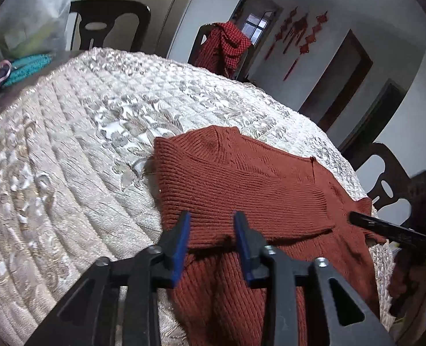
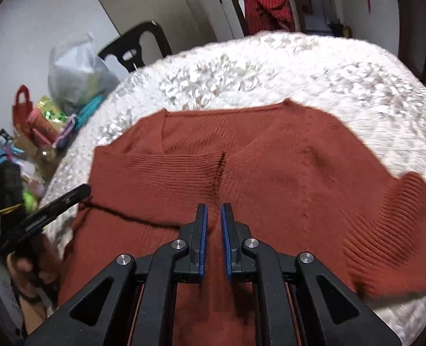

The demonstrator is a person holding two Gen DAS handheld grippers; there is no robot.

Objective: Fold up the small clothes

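While the rust-red sweater [image 1: 241,184] is lying spread on the quilted cream tablecloth [image 1: 69,150], one sleeve folded across its chest, the left gripper [image 1: 212,216] is hovering over the folded sleeve's lower edge with its blue-padded fingers spread and nothing between them. Seen from its own camera, the right gripper [image 2: 214,207] is hanging above the sweater's [image 2: 270,167] middle, its fingers standing narrowly apart and gripping no cloth.

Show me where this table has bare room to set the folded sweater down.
The quilted tablecloth lies bare beyond and left of the rust sweater, up to the far chairs. The left edge is crowded: plastic bag, teal knit, small clutter.
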